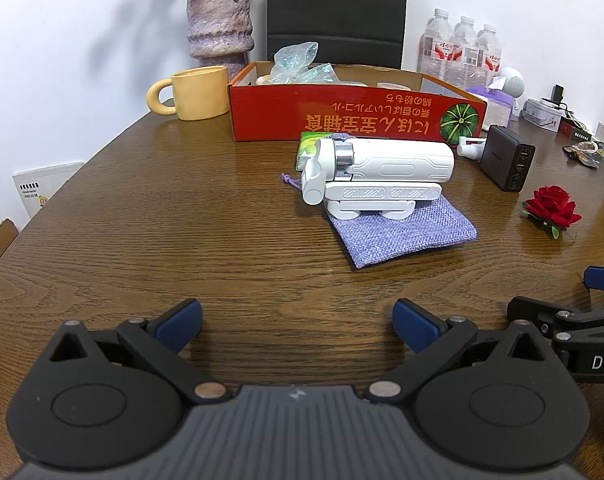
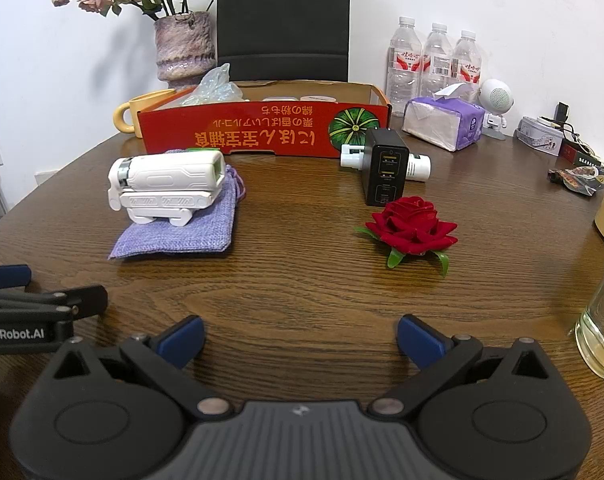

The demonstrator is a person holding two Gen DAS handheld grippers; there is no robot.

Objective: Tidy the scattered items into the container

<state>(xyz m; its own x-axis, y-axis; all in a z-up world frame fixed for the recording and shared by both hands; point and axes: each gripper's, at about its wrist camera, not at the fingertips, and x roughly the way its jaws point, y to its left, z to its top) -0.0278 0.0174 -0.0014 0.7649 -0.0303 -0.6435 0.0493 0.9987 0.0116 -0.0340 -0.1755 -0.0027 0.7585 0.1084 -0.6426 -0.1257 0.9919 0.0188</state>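
Observation:
A red cardboard box (image 1: pixel 341 116) (image 2: pixel 262 128) stands open at the back of the wooden table, with a crumpled plastic bag (image 1: pixel 298 62) inside. In front of it a white folded gimbal (image 1: pixel 377 174) (image 2: pixel 166 186) rests on a purple cloth pouch (image 1: pixel 401 234) (image 2: pixel 182 232). A black charger (image 1: pixel 507 162) (image 2: pixel 385 170), a small white bottle (image 2: pixel 415 168) and a red rose (image 1: pixel 551 208) (image 2: pixel 411 226) lie to the right. My left gripper (image 1: pixel 298 328) and right gripper (image 2: pixel 300 342) are both open over bare wood, well short of the items, holding nothing.
A yellow mug (image 1: pixel 196 94), a vase (image 1: pixel 220 26), a black chair back (image 1: pixel 335 12), water bottles (image 2: pixel 433 64), a tissue pack (image 2: pixel 443 120) and a white speaker (image 2: pixel 495 98) line the back. A glass (image 2: pixel 601 320) stands near right. A green packet (image 1: pixel 307 150) lies behind the gimbal.

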